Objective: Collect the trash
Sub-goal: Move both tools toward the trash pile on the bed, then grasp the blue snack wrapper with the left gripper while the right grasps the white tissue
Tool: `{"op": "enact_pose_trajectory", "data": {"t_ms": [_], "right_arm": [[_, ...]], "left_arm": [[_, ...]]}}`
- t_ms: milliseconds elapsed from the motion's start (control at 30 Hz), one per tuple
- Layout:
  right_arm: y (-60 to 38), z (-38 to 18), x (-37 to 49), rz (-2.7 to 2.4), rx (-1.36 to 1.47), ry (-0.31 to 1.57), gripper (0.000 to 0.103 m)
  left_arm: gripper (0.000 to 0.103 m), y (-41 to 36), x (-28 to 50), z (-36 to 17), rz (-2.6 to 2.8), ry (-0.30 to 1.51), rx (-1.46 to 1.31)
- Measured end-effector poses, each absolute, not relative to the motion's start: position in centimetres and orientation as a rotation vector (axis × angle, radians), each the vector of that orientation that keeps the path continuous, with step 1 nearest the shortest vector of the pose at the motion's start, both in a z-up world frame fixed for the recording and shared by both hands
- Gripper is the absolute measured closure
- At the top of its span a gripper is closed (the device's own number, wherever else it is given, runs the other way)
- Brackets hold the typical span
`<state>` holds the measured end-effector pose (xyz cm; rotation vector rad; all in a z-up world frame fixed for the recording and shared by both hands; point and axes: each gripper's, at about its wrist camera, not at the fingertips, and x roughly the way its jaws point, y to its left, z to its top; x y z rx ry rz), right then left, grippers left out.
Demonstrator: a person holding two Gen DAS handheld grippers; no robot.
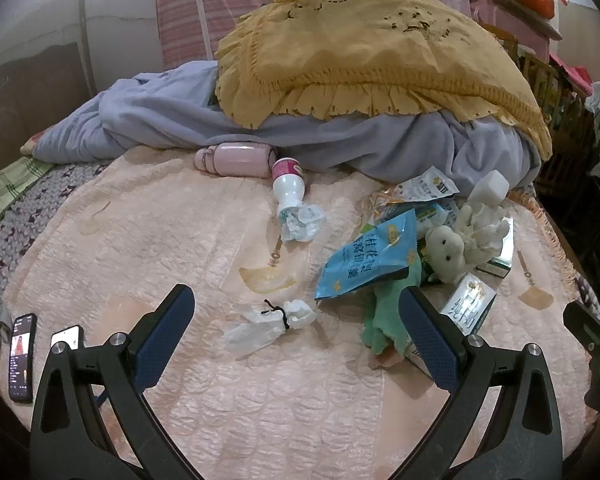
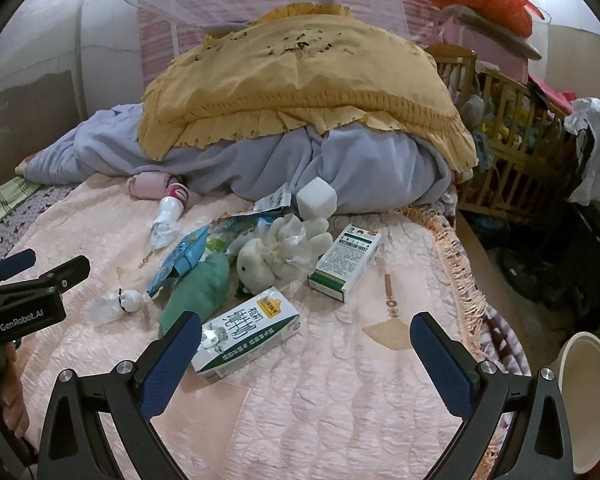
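Observation:
Trash lies on a pink bedspread [image 1: 204,240]. My left gripper [image 1: 296,308] is open and empty, just short of a crumpled white plastic bag tied with black string [image 1: 272,324]. Beyond lie a blue snack packet [image 1: 368,260], a white bottle with pink label [image 1: 286,188] and crumpled wrap [image 1: 302,222]. My right gripper [image 2: 306,340] is open and empty, with a white-and-green milk carton [image 2: 246,330] by its left finger. A green-and-white medicine box [image 2: 346,262] and the blue packet [image 2: 182,256] lie farther off. The left gripper [image 2: 40,268] shows at the left edge.
A white plush toy [image 2: 278,258] and green cloth [image 2: 200,292] sit among the trash. A blue blanket [image 1: 340,136] under a yellow pillow [image 1: 360,56] fills the back. Two phones [image 1: 22,356] lie at left. A beige bin [image 2: 588,396] stands off the bed's right edge, a wooden crib [image 2: 512,152] beyond.

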<state>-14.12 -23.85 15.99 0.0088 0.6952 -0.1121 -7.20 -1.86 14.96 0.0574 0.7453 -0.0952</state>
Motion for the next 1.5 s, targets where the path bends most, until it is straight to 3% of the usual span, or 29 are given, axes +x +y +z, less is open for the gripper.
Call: {"op": "enact_pose_trajectory", "data": {"t_ms": [867,1433,1500], "right_arm": [[-26.4,12.6,-10.8,-0.131,-0.013,0.869,0.0],[-29.9,12.7,-6.4,-0.093,0.081,0.858,0.0],[-29.9,12.3,-5.3,-0.079,0.084,0.86,0.0]], "left_arm": [[0.001,-1.1,-4.5,11.8,-0.14,0.809,0.048],[0.002,-7.5,1.5,9.1,-0.334,0.901,0.031],[0.014,-8.0,2.3,8.9,-0.351,0.912,0.027]]}}
